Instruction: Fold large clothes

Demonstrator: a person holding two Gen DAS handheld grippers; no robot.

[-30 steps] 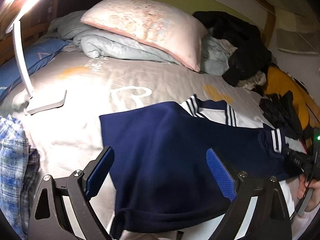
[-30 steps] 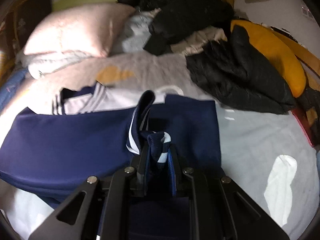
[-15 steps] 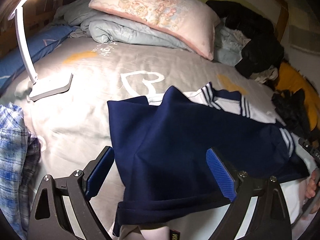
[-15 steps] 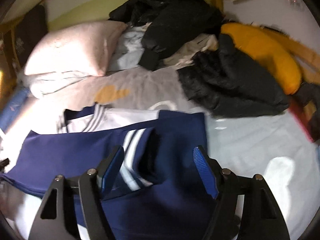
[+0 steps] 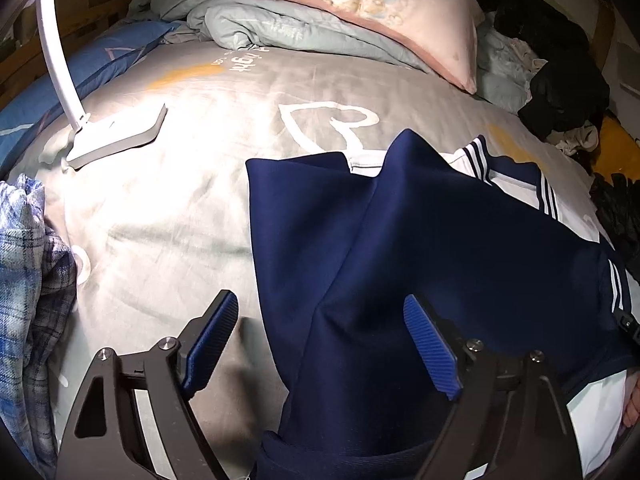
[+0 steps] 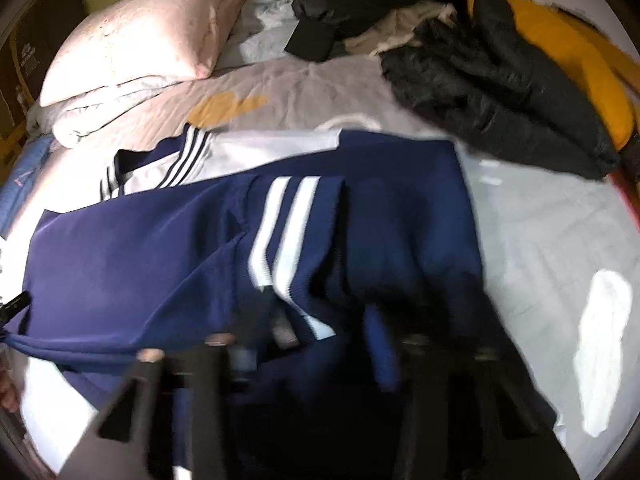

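- Bare grey bedsheet (image 5: 168,216) is lying open left of the navy jacket (image 5: 420,248); passage is standing free there.
- White desk lamp (image 5: 116,136) is occupying the sheet's far-left part.
- Blue plaid garment (image 5: 28,280) is crowding the left edge.
- Pink pillow (image 5: 360,4) and rumpled quilt (image 5: 280,28) are blocking the head end.
- Black padded coat (image 6: 492,92) is piling up beyond the open sheet on the right.

The garment (image 5: 420,248) lies on the bed (image 5: 192,208), the pillow (image 5: 360,4) behind it, the lamp (image 5: 116,136) to its left
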